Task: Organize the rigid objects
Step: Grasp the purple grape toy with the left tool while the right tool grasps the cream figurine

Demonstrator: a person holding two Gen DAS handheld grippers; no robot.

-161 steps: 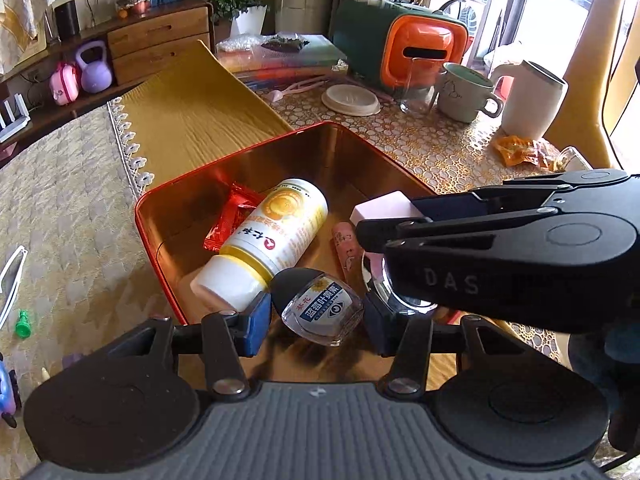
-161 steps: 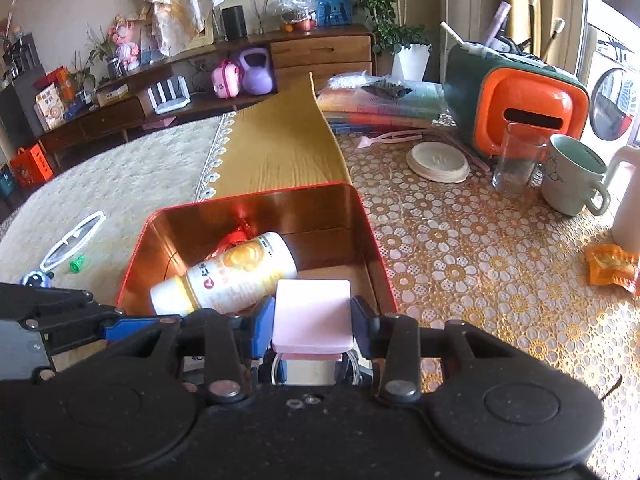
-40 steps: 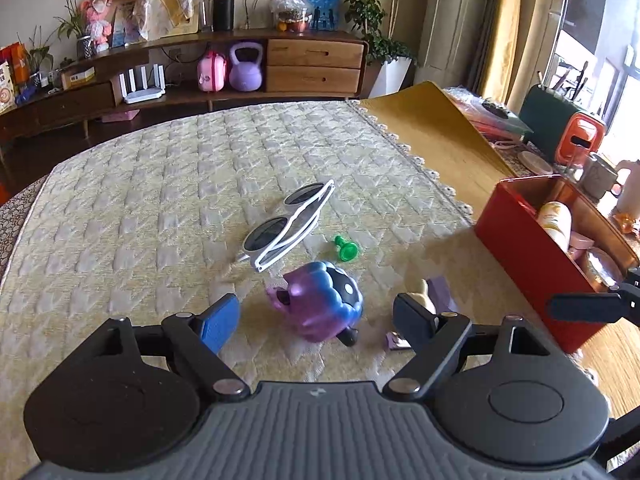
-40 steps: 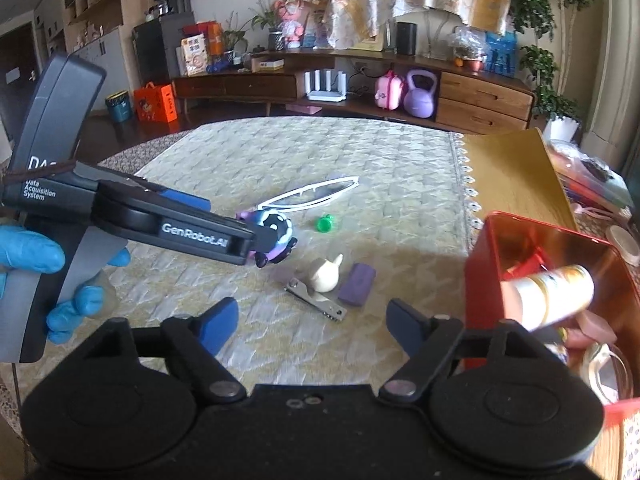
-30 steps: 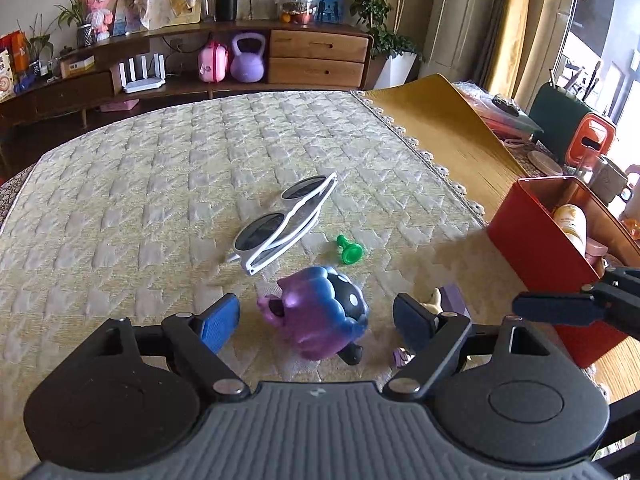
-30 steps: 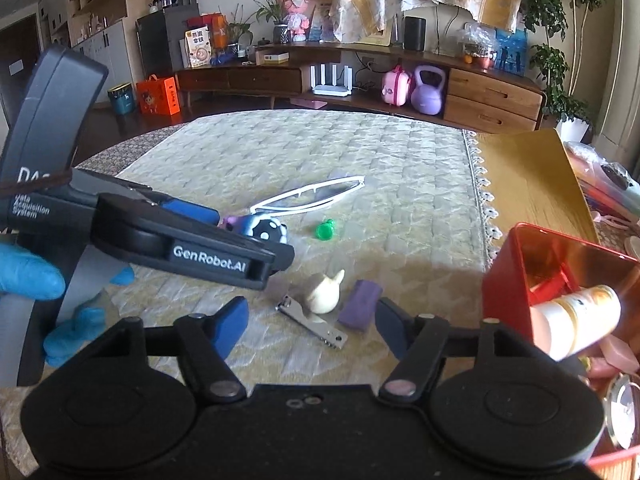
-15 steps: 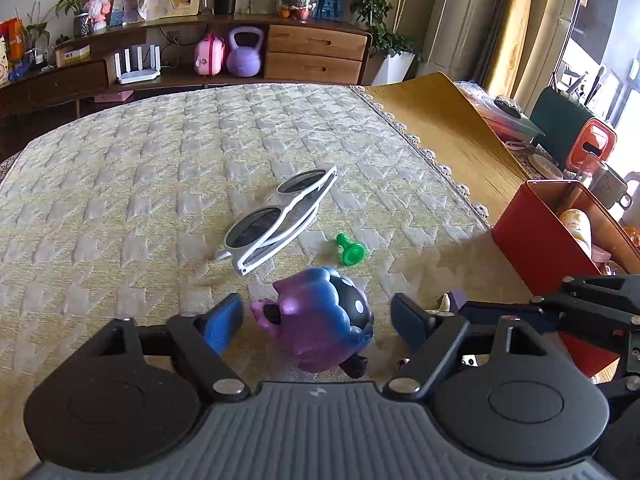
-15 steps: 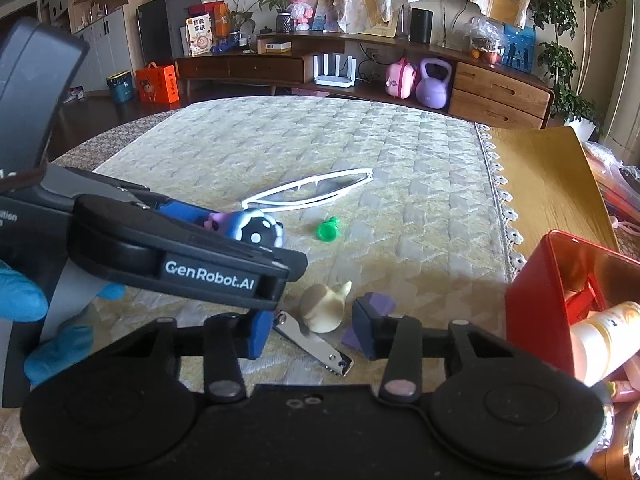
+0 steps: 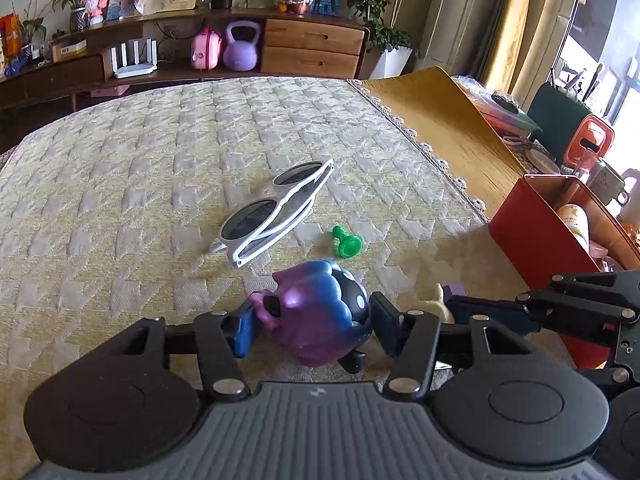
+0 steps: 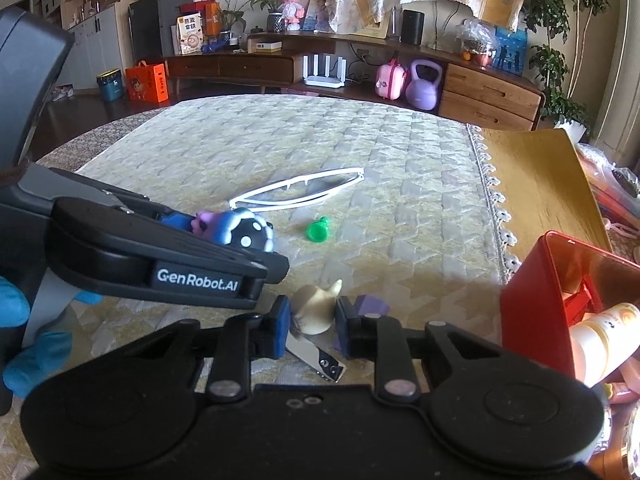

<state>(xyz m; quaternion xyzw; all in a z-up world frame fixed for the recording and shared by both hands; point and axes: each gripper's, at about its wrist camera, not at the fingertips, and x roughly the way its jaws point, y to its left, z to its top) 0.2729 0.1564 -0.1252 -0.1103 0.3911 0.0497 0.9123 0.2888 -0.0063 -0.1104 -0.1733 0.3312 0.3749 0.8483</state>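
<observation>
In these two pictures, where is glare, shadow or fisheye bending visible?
Left wrist view: the window is blown out white, and the far table edge bends into a curve. Right wrist view: a broad shadow darkens the cloth beside the red tin; sunlight washes out the white bottle.

The left tongs (image 9: pixel 310 322) pinch a purple-blue toy (image 9: pixel 316 316) on the quilted worktop (image 9: pixel 120 184). White sunglasses (image 9: pixel 276 210) and a green peg (image 9: pixel 347 243) lie beyond; a red tin (image 9: pixel 536 232) stands right.
</observation>
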